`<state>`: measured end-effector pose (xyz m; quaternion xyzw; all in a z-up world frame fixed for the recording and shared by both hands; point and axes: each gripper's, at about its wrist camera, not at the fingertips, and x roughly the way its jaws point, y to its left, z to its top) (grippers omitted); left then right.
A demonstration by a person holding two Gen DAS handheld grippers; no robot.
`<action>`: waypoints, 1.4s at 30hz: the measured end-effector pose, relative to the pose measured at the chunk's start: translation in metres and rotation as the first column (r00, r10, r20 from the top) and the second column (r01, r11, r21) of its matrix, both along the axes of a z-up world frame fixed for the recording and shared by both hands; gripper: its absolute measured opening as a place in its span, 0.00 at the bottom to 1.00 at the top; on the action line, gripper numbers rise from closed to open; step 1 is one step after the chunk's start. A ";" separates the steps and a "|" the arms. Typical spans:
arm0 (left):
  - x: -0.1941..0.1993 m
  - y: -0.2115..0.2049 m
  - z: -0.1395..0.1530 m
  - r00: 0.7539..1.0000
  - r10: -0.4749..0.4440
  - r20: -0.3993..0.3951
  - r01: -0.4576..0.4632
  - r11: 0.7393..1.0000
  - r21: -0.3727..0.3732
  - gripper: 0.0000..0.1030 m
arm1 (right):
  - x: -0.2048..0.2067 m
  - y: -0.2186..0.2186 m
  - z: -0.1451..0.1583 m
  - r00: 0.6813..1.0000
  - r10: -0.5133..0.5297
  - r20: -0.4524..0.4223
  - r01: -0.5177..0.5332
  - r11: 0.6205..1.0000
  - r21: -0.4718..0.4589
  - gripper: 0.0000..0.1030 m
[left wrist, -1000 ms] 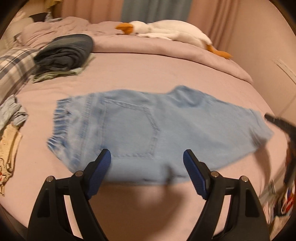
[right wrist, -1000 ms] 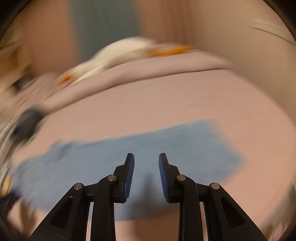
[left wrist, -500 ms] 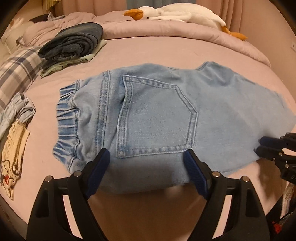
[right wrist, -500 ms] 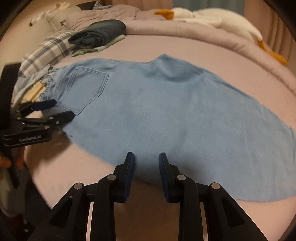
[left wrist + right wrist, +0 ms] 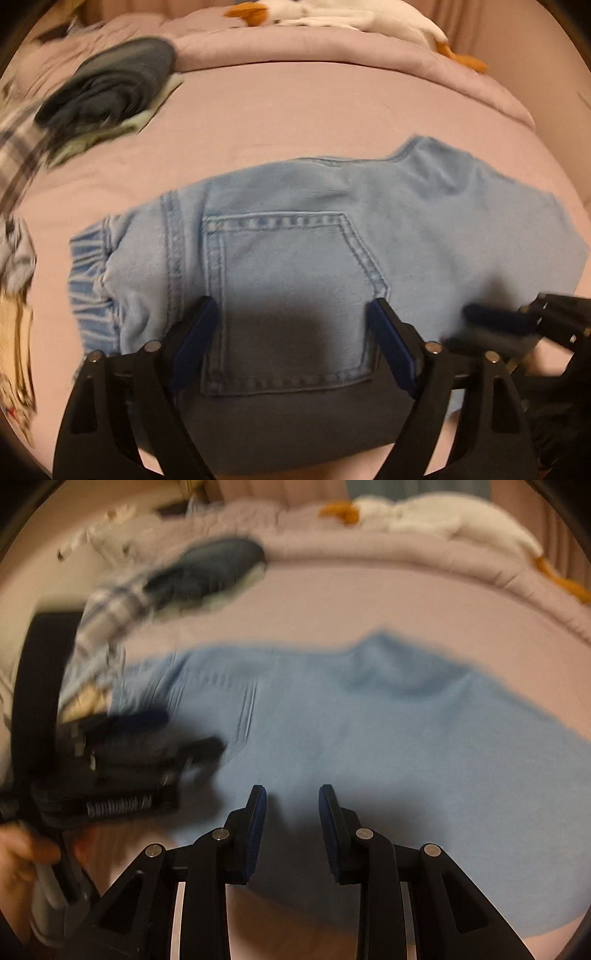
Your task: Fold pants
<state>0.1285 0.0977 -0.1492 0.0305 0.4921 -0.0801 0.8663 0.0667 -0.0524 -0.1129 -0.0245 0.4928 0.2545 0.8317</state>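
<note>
Support surface: bed point(image 5: 280, 122) with pink sheet, a rolled pink duvet point(image 5: 332, 48) along the far edge. Lying directly on the sheet: light-blue denim pants point(image 5: 332, 229) spread flat mid-bed, back pocket up, elastic waistband toward the left; a stack of folded dark clothes point(image 5: 110, 85) at far left beside a plaid fabric point(image 5: 14, 155); small crumpled garments point(image 5: 14, 258) at the left edge, blurred. A white stuffed goose point(image 5: 351, 18) lies on the duvet.

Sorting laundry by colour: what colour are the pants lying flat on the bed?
Light blue denim pants; the left wrist view shows them best.
</note>
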 end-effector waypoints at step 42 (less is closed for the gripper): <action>-0.081 0.057 0.007 0.983 0.066 0.171 -0.026 0.974 -0.226 0.54 | 0.040 0.028 0.031 0.986 0.165 0.002 -0.165 0.985 0.056 0.32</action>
